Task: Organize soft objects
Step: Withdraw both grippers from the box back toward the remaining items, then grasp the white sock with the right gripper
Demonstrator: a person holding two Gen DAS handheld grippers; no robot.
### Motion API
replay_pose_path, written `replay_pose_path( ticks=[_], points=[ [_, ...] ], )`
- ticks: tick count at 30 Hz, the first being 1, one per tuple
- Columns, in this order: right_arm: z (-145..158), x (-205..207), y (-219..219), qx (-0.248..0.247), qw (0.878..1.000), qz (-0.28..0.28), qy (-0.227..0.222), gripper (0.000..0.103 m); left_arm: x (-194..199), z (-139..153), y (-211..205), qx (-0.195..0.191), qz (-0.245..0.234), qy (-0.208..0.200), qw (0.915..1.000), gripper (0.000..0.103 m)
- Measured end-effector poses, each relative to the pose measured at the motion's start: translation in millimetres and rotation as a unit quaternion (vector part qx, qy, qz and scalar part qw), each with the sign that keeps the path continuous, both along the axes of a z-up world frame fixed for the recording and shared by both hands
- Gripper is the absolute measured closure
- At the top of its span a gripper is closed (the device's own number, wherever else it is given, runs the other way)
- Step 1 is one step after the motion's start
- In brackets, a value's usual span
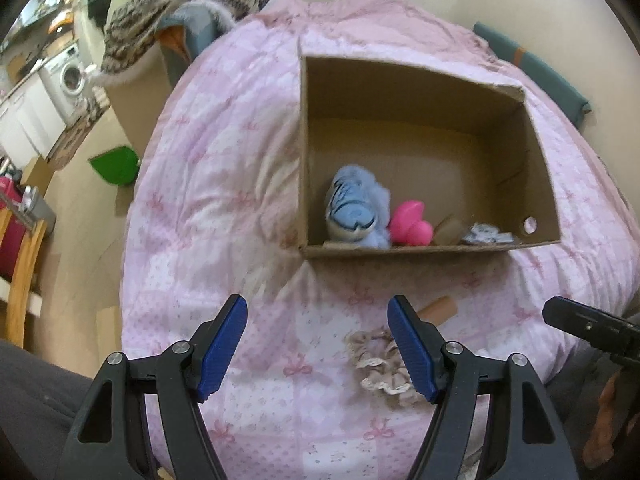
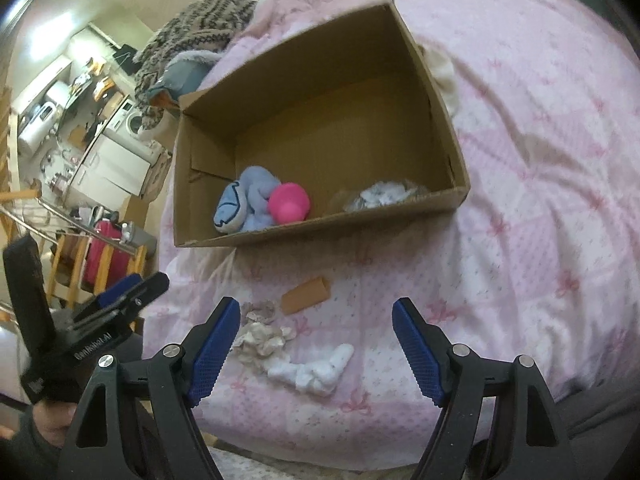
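Three soft things remain on the pink quilt (image 2: 520, 160) before the cardboard box (image 2: 448, 128); right gripper (image 2: 316, 344), open and empty, should lower squarely over the white sock (image 2: 316, 372); left gripper (image 1: 318, 344) is also open

Both wrist fisheyes look steeply down onto the pink quilt (image 1: 224, 184), near it, sharing the cardboard box (image 1: 400, 92) at upper centre.
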State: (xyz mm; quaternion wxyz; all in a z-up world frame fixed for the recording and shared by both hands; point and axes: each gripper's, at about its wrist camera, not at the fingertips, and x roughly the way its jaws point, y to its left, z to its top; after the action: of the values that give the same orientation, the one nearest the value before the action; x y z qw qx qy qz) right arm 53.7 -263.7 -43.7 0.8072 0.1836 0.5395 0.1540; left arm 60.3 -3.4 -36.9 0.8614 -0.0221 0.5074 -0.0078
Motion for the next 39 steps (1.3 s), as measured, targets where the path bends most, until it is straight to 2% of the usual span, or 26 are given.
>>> replay_pose_path(
  ticks=[6,11,16,21,23,25,28,31,34,39],
  points=[
    [-29,8,10,0.019,0.997,0.008,0.074,0.020,5,-8,14,-0.032,0.026,0.018,0.9990,0.033],
    [-50,6,32,-0.007,0.992,0.046,0.119,0.020,10,-14,17,-0.046,0.040,0.032,0.9976,0.033],
    [-67,0,66,-0.067,0.983,0.099,0.142,0.020,11,-15,14,-0.040,0.041,0.031,0.9979,0.033],
    [-74,-4,89,-0.124,0.974,0.139,0.129,0.020,11,-16,14,-0.040,0.042,0.032,0.9978,0.033],
    [-75,-6,92,-0.140,0.972,0.146,0.122,0.025,12,-17,16,-0.041,0.047,0.033,0.9975,0.033],
    [-74,-6,92,-0.145,0.972,0.145,0.115,0.048,14,-19,17,-0.041,0.051,0.036,0.9972,0.033],
    [-72,-6,87,-0.140,0.973,0.144,0.112,0.066,15,-22,20,-0.042,0.055,0.038,0.9969,0.033],
    [-68,-4,77,-0.119,0.977,0.139,0.111,0.072,16,-24,23,-0.043,0.060,0.040,0.9965,0.033],
    [-56,-4,64,-0.102,0.983,0.122,0.094,0.073,16,-25,25,-0.046,0.062,0.044,0.9960,0.033],
    [-24,0,39,-0.074,0.994,0.069,0.032,0.075,17,-36,24,-0.057,0.056,0.070,0.9943,0.033]
  ],
)
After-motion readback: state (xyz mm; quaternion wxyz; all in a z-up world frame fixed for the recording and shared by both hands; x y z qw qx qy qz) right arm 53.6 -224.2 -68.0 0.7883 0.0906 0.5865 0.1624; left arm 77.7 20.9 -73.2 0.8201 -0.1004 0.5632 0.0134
